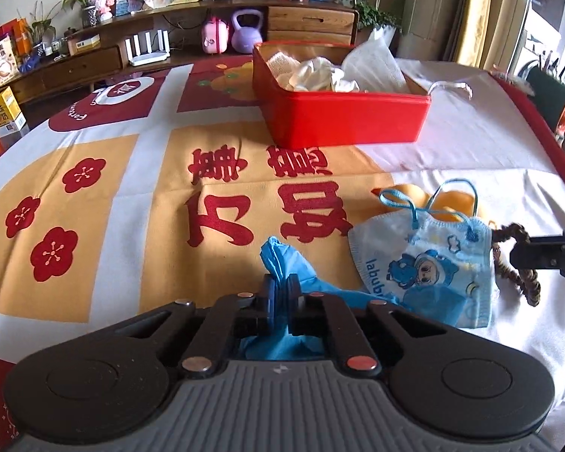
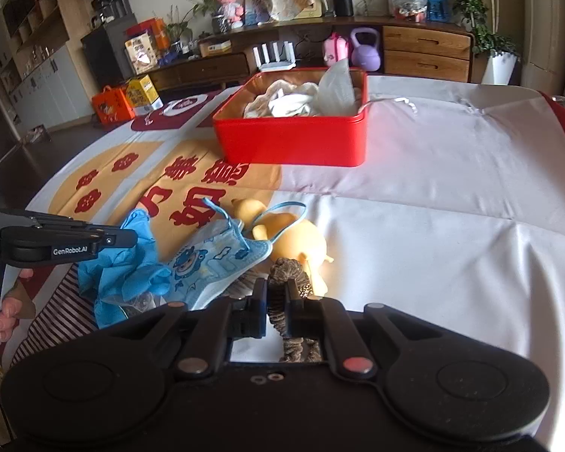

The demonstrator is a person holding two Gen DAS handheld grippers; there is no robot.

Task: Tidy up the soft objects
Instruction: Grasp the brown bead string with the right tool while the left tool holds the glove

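Note:
My left gripper [image 1: 281,287] is shut on a blue rubber glove [image 1: 282,260], near the table's front; the glove also shows in the right wrist view [image 2: 132,260]. My right gripper [image 2: 277,293] is shut on a brown braided scrunchie [image 2: 288,269], which also shows in the left wrist view [image 1: 516,260]. A blue cartoon face mask [image 1: 422,263] lies between the grippers, over a yellow soft toy [image 2: 301,237]. A red box [image 1: 339,113] farther back holds white cloths [image 2: 282,101].
The table wears a white, yellow and red printed cloth [image 1: 132,173]. A white drawstring [image 1: 452,88] lies beside the box. A wooden sideboard [image 2: 425,47] with a purple kettlebell [image 2: 365,51] and plants stands beyond the table. A hand holds the left gripper's handle [image 2: 3,301].

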